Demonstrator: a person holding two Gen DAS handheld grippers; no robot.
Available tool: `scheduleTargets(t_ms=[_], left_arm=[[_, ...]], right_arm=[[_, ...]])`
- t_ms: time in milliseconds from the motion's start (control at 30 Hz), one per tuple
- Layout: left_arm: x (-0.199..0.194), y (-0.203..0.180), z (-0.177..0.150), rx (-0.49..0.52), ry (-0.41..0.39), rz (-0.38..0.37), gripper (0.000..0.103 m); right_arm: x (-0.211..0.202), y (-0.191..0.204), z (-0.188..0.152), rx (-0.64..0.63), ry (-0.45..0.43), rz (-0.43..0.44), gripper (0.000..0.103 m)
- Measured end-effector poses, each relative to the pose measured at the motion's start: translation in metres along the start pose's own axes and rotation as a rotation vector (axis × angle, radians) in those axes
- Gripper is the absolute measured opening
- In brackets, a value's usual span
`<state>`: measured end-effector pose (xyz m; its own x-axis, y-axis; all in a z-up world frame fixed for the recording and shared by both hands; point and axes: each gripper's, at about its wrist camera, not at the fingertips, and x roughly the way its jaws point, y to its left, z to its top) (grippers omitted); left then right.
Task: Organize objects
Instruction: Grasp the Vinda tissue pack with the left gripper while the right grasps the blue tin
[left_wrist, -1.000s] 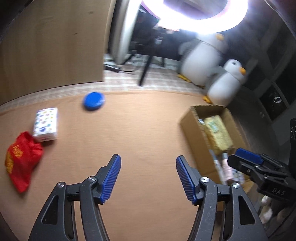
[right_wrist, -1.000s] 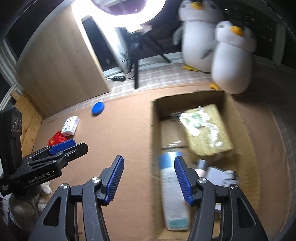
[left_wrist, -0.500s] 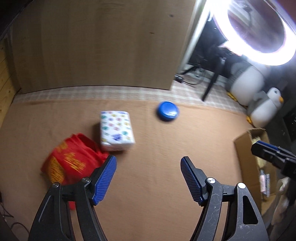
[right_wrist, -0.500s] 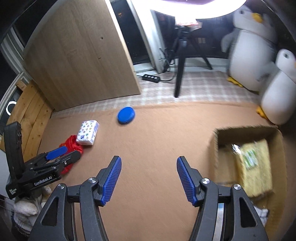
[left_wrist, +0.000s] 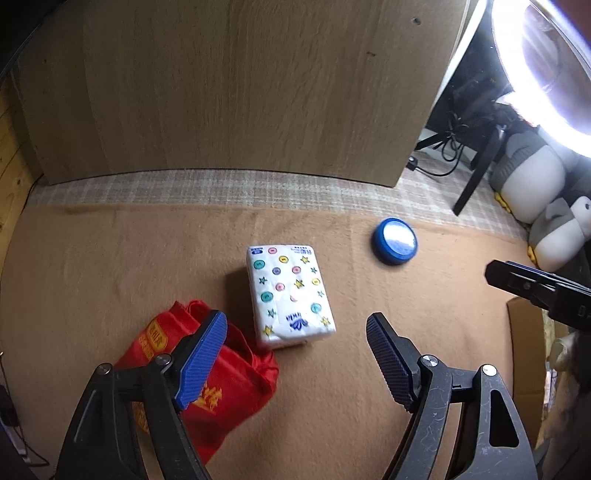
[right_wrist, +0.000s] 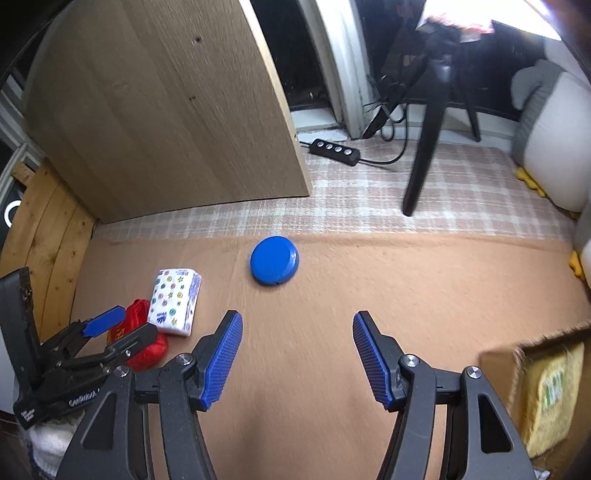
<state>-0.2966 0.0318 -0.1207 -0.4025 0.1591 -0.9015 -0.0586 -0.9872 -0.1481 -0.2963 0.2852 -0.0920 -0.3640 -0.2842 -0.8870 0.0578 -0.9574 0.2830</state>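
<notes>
Our left gripper (left_wrist: 295, 354) hangs wide open and empty over the tissue pack (left_wrist: 290, 295), mid-blanket (left_wrist: 110, 258) beside the red bag (left_wrist: 207, 384); our right gripper (right_wrist: 297, 356), equally open, faces the blue tin (right_wrist: 274, 265). We should probably straddle the pack's long sides.

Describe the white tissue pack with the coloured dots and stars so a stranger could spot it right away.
On the tan felt mat, in front of the tall wooden board, lies the white soft-wrapped tissue pack. A crumpled red fabric bag sits beside it. Only the pack is white, rectangular and printed with coloured dots and stars.
</notes>
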Motion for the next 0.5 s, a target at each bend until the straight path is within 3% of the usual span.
scheduleTargets(t_ms=[500], left_arm=[[0.039, -0.002, 0.020, -0.008, 0.053, 0.038, 0.082]], right_arm=[[0.084, 0.020, 0.050, 0.020, 0.090, -0.030, 0.059]])
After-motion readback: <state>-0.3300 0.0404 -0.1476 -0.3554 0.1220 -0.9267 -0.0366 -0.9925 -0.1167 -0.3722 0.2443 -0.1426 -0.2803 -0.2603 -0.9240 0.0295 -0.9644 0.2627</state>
